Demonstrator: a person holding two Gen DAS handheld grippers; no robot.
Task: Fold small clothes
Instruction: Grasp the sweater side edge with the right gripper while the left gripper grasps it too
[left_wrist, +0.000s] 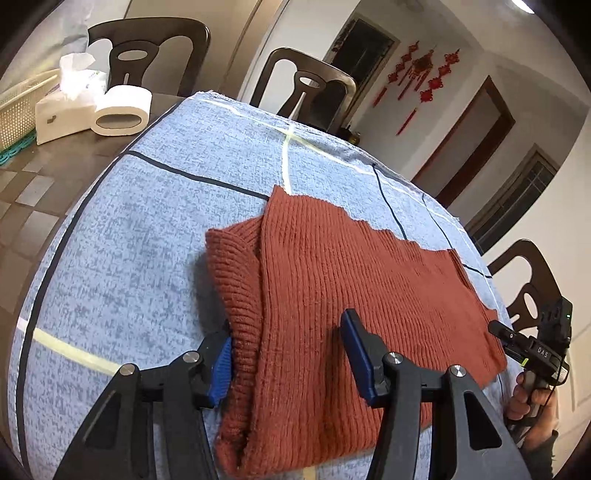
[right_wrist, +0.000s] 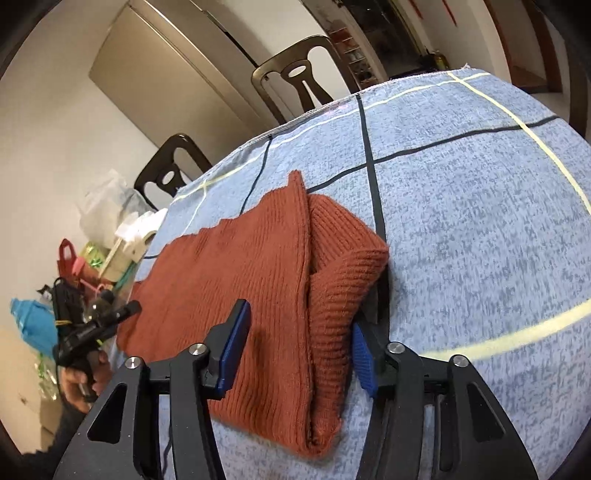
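Observation:
A rust-red ribbed knit sweater (left_wrist: 351, 266) lies flat on the blue checked tablecloth (left_wrist: 129, 240), folded into a long band with a thicker doubled part at each end. My left gripper (left_wrist: 288, 325) is open and straddles the band's left end: one blue pad is beside the knit's edge, the other is over the cloth. My right gripper (right_wrist: 299, 315) is open and straddles the other end of the sweater (right_wrist: 240, 266) in the same way. Each gripper, held by a hand, shows at the edge of the other's view: right gripper (left_wrist: 496, 326), left gripper (right_wrist: 129, 308).
Dark chairs (left_wrist: 306, 85) stand along the table's far side, with another chair (left_wrist: 528, 288) at the right. A tissue box (left_wrist: 62, 110), a paper roll (left_wrist: 122, 110) and a woven basket (left_wrist: 14, 110) sit on the bare table end. Bags and clutter (right_wrist: 92, 258) lie beyond that end.

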